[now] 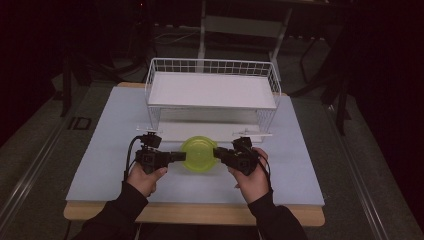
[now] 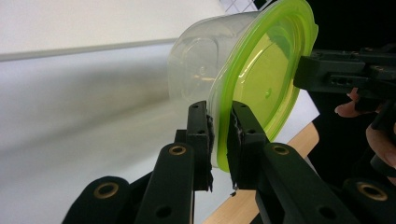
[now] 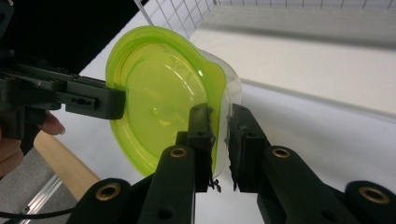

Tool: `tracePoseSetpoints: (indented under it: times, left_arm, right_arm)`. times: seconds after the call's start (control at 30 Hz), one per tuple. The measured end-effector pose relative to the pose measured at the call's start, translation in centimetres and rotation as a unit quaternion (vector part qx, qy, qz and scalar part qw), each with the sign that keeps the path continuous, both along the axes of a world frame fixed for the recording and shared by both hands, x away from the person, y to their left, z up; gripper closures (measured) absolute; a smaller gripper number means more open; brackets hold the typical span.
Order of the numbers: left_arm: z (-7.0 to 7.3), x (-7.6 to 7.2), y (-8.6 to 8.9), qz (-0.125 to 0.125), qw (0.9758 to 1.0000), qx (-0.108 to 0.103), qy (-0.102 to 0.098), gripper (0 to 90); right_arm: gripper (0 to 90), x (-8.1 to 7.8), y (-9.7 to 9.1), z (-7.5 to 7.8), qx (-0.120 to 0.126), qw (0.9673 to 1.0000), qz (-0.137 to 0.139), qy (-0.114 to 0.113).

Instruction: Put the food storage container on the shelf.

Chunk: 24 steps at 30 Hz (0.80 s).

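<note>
Centre of the high view, just below the middle of the frame: a clear round container [image 1: 199, 155] with a lime-green lid [image 1: 199, 151], gripped from both sides and seemingly raised a little off the pale blue table top [image 1: 100, 150]. At its left, the left gripper [image 1: 181, 156]; at its right, the right gripper [image 1: 216, 151]; each in a hand reaching up from the bottom edge. In the left gripper view, jaws pinched tight on the lid's rim near the lower centre of the frame, pads pressed against the green edge, the clear tub bulging away toward the upper left. In the right gripper view, the same from the other side: jaws clamped on the rim at mid-frame. Opposite grips, probably to keep the container level and stop it swinging or tipping from a single pinch on a thin, flexible lip. Behind it, in the upper middle of the high view, a white wire rack [image 1: 212, 90] with a flat shelf, likely the destination, hence a lift from in front of it. Risk, as judged: lid popping off under the tub's weight.
</note>
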<state>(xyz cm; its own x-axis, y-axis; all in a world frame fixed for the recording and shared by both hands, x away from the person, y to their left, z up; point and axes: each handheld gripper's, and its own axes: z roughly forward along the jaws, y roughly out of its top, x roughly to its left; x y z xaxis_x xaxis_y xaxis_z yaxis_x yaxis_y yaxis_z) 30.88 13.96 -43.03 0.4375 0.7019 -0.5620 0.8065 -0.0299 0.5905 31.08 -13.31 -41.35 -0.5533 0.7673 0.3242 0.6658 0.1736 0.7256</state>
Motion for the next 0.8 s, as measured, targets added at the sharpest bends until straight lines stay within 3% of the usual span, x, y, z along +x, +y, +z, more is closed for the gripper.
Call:
tracePoseSetpoints:
  times: [0.53, 0.57, 0.6, 0.8]
  left_arm:
    - [6.2, 1.6, -0.8, 0.005, 0.9991, -0.007, -0.042, 81.3]
    - [7.3, 2.1, -1.0, 0.008, 0.9987, -0.003, -0.050, 81.3]
    - [7.7, 2.4, -1.0, 0.009, 0.9987, -0.004, -0.051, 81.3]
    - [10.2, 4.2, -1.5, 0.019, 0.9981, -0.002, -0.059, 81.2]
  right_arm:
    - [80.2, 0.9, -0.9, 5.8, 0.016, 0.9985, -0.013, -0.050]
    - [80.2, 1.1, -0.9, 6.2, 0.018, 0.9985, -0.013, -0.051]
    - [80.2, 1.8, -1.0, 7.1, 0.019, 0.9985, -0.015, -0.050]
    - [80.2, 3.5, -1.2, 9.4, 0.021, 0.9979, -0.028, -0.055]
